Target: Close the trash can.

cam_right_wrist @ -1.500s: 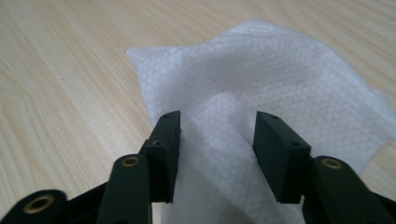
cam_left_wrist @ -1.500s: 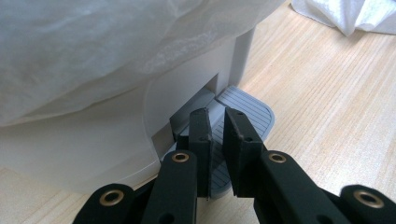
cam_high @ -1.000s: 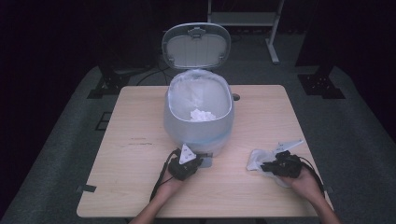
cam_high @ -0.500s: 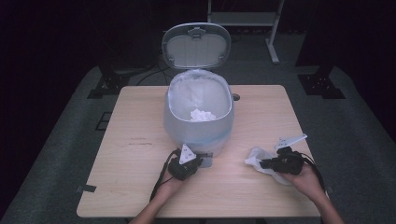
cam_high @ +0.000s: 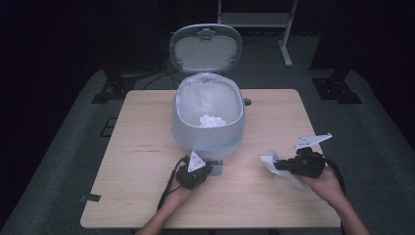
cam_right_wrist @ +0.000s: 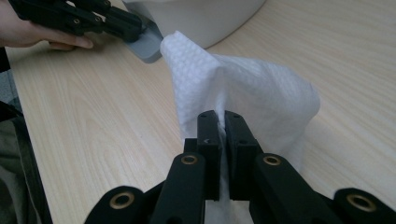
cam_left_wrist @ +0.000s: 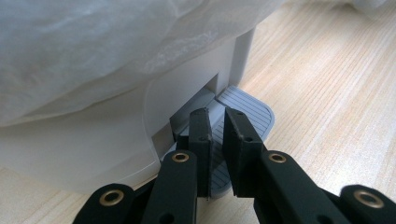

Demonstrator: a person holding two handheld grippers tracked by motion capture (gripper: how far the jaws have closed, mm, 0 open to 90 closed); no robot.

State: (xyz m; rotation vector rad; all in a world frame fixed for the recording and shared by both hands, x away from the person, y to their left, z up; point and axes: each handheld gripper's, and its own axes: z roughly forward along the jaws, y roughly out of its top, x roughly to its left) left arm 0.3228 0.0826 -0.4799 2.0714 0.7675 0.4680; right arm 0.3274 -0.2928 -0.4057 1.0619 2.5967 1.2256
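Near the desk's front-right corner, my right gripper, clamped on the tissue, has lifted it; my closed left gripper presses the bin pedal.

A pale wood-grain table with a matt finish is seen. The bin is made of smooth, light grey plastic and lined with a thin, crinkled translucent bag. The pedal is ribbed grey plastic. The tissue is embossed white paper.

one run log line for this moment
left gripper: shut, pressing bin pedal | right gripper: shut on paper towel | bin lid: open
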